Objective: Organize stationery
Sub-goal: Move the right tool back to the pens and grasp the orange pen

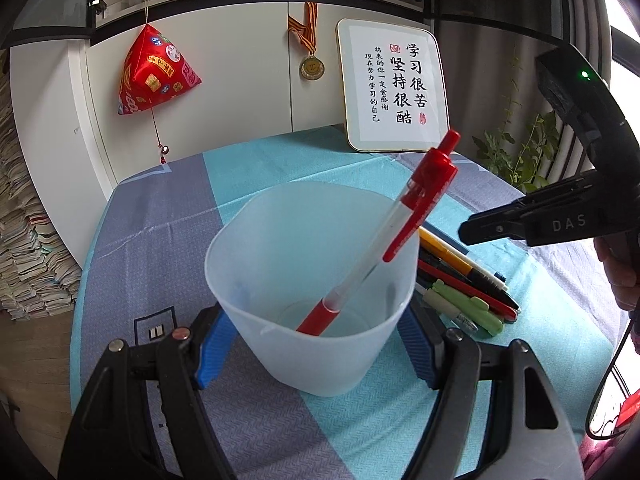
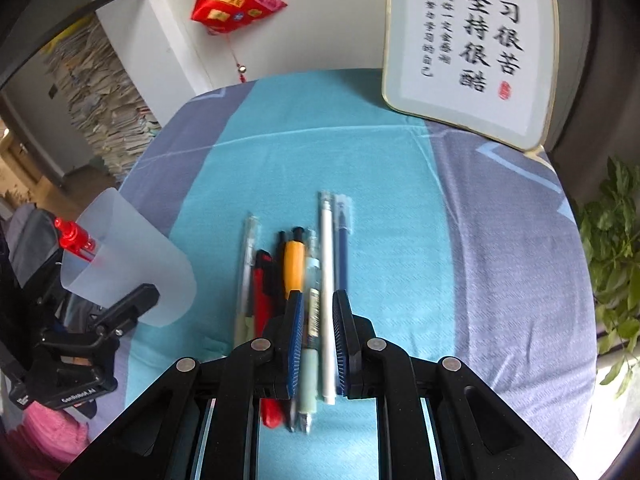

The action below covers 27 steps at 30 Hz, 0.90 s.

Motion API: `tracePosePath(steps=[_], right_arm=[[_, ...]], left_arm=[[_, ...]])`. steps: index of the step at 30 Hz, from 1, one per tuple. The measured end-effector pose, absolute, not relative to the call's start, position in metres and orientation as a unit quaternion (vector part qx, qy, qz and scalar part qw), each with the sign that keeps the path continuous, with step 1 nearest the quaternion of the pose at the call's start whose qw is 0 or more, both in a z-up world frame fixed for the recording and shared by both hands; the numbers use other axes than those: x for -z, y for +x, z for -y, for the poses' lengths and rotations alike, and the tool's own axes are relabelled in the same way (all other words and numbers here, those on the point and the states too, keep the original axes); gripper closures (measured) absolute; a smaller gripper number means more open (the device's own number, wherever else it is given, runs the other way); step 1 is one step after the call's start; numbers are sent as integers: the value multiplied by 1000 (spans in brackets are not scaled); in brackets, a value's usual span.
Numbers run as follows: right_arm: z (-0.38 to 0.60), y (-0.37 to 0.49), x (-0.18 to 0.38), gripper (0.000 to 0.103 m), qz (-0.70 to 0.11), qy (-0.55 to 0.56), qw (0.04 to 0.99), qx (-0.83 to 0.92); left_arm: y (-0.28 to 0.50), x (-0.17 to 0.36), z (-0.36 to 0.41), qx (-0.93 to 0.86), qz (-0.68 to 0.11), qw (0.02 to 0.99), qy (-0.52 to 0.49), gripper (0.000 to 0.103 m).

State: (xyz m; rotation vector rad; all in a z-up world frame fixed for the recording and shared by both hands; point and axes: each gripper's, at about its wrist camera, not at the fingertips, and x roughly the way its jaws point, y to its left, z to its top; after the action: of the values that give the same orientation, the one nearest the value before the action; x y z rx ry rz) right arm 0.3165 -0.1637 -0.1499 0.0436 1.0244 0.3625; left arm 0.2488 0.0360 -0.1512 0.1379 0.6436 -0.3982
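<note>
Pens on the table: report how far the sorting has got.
Done: one red pen stands tilted in the translucent cup, which the left gripper clamps. In hand: nothing yet; the right gripper hangs over the pile with narrow jaws, gripping no pen. Left: the whole pile of pens on the cloth beside the cup.

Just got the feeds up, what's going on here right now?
Pens are being sorted into a cup. The left gripper is clamped on the translucent plastic cup, which already holds one red pen leaning against its rim. The right gripper, jaws nearly closed and holding nothing, is above the row of loose pens on the blue tablecloth, lined up over the pale green pen and the white pen.
</note>
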Motion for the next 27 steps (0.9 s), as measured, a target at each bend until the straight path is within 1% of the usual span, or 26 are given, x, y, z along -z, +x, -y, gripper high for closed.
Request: tracePosePath(steps=[12, 23, 24, 25, 27], right_arm=[[125, 343, 158, 88, -495, -20, 850, -181], [121, 353, 164, 88, -506, -43, 845, -169], [120, 353, 163, 89, -506, -46, 844, -168], [119, 354, 163, 95, -509, -46, 843, -166], [122, 351, 158, 95, -504, -31, 846, -170]], left_arm=[[248, 151, -36, 194, -314, 927, 68, 30], [248, 151, -35, 194, -313, 927, 68, 30], [248, 150, -36, 194, -313, 927, 68, 30], [248, 150, -36, 194, -313, 927, 67, 30], [248, 150, -36, 194, -314, 927, 66, 30]])
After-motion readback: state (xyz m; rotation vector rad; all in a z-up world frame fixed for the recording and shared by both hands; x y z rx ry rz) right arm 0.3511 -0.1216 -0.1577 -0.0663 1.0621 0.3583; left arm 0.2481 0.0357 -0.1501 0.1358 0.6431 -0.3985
